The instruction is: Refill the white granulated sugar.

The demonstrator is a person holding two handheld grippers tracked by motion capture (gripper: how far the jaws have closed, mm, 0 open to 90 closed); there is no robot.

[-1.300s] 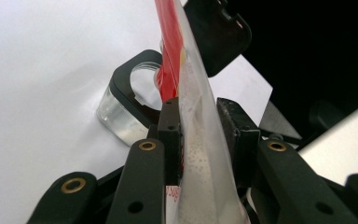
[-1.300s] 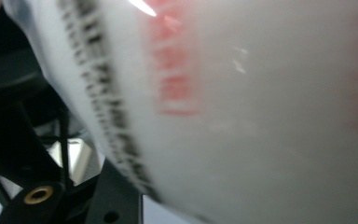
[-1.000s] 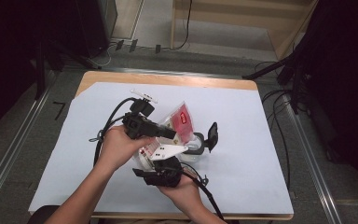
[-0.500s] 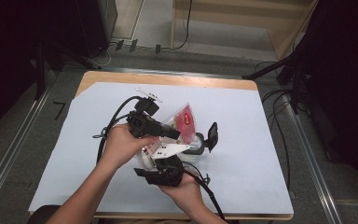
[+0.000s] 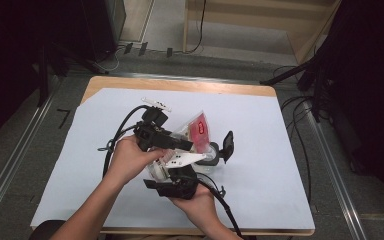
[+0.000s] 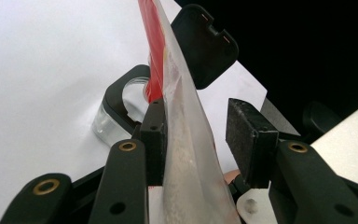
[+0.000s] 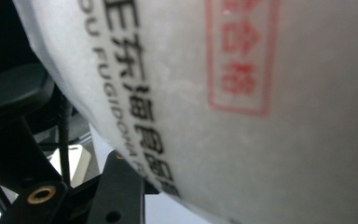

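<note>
A: What is seen between the jaws of the left gripper?

B: A bag of white powder is seen there. It is touched by one pad, but a gap is left at the other pad. The jaws have just been opened wider, so the bag is no longer squeezed there.

A: Is the bag dropped, then?

B: No. It is held up from below by the right gripper. Its jaws are hidden by the bag, which is pressed close to its camera, so their grip cannot be told for sure.

A: Where is the bag pointed?

B: Past the left jaws, a jar with its black lid flipped up is seen. The bag's red top is held just over it. Pouring is likely meant next.
</note>
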